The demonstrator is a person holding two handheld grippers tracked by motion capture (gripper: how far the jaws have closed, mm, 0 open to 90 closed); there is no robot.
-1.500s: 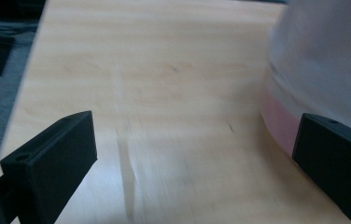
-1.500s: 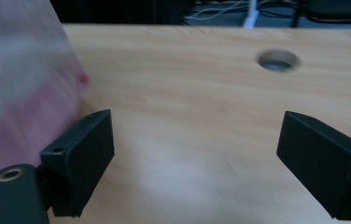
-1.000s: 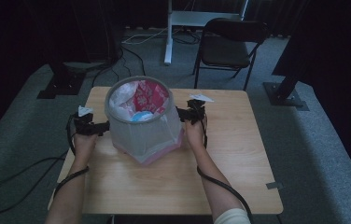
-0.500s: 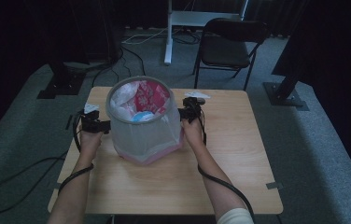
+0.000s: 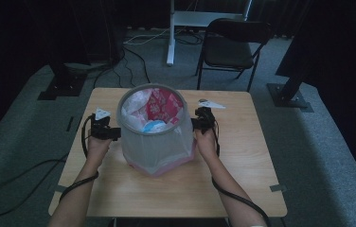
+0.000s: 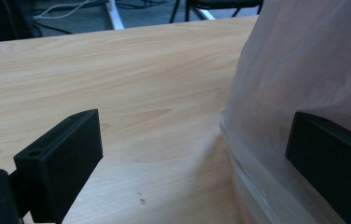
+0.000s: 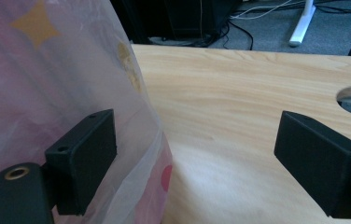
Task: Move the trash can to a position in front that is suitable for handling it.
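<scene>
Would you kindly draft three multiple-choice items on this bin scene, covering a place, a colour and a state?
1. Where does the bin stand?
A. on the table, between the two grippers
B. on the chair
C. on the floor

2. What colour is the bag lining it?
A. black
B. translucent white
C. green

3. How do the left gripper's jaws stand?
A. shut on the bag
B. shut on nothing
C. open, one jaw beside the bag

Key:
1 A, the high view shows it on the table with the right gripper at its other side.
2 B, pink shows through it.
3 C, bare wood lies between the jaws.
</scene>
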